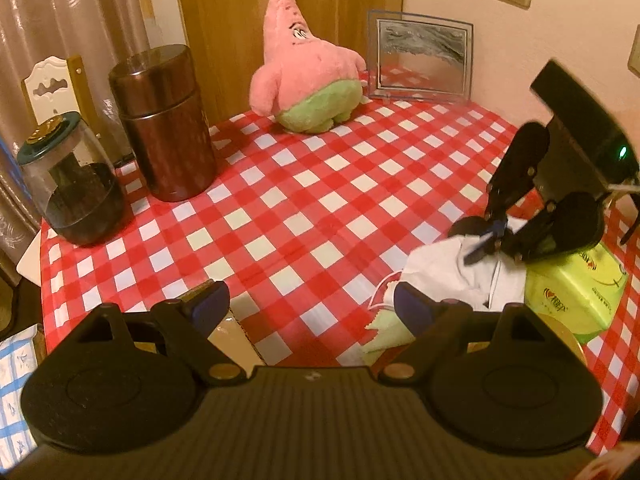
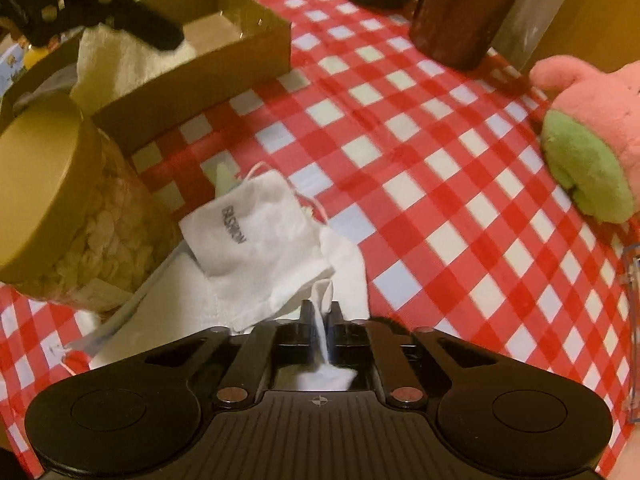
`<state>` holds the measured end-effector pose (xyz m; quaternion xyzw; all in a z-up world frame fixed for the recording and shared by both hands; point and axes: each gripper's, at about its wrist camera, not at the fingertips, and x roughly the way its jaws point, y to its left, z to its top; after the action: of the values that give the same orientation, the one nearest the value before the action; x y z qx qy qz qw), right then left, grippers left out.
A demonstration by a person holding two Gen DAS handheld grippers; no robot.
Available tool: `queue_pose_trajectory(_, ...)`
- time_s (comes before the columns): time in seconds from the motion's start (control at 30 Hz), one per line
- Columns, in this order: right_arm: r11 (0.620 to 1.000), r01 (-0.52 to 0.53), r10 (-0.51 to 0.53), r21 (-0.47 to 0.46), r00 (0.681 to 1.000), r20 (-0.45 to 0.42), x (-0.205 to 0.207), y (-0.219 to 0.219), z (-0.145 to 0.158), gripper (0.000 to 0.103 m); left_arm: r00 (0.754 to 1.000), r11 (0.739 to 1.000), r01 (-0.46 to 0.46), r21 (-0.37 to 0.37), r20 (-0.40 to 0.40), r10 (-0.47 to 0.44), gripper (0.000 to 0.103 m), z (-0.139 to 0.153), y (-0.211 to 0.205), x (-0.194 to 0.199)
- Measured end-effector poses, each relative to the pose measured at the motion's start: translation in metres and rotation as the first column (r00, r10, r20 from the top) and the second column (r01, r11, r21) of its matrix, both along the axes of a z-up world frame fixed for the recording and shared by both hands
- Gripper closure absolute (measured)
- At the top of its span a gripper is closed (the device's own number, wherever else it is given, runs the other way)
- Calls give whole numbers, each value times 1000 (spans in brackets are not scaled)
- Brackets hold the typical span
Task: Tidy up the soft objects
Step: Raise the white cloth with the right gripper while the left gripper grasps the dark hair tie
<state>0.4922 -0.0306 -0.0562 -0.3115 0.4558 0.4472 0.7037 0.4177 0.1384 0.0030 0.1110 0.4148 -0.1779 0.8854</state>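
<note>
A white cloth pouch point(image 2: 256, 236) with a drawstring and grey lettering lies on the red checked tablecloth point(image 2: 420, 152). My right gripper point(image 2: 322, 312) is shut on a corner of it; the same gripper point(image 1: 490, 240) shows at the right of the left wrist view, pinching the white pouch point(image 1: 448, 268). My left gripper point(image 1: 308, 308) is open and empty above the table's near edge. A pink and green starfish plush point(image 1: 304, 68) sits upright at the back. A cardboard box point(image 2: 224, 40) holds a white towel point(image 2: 120, 60).
A brown metal canister point(image 1: 164, 124) and a glass jar point(image 1: 72, 184) stand at the left. A clear picture frame point(image 1: 420, 60) leans on the wall. A gold-lidded jar point(image 2: 52, 200) and a green packet point(image 1: 572, 292) sit by the pouch. A pale green cloth point(image 1: 384, 332) lies near.
</note>
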Motion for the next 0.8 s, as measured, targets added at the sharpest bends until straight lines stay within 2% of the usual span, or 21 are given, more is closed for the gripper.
queue_pose_trajectory(0.27,981,103,-119,162,989,93,2,-19,53,99,1000,1000,17,17,-2,-17,15,5,-9,5)
queue_pose_trajectory(0.47,954,166,-220,250,954,205,-4,-36,92,99,999,998,51,36,-9,-51,15,11,-28,11)
queue_pose_trajectory(0.63,926,220,-311,306,904,292,-8,-58,117,99,990,989,138,60,-44,-136,16,10,-61,20)
queue_pose_trajectory(0.8,910,276,-373,310,870,322,-8,-79,118,99,958,958,269,101,-126,-256,29,-7,-103,33)
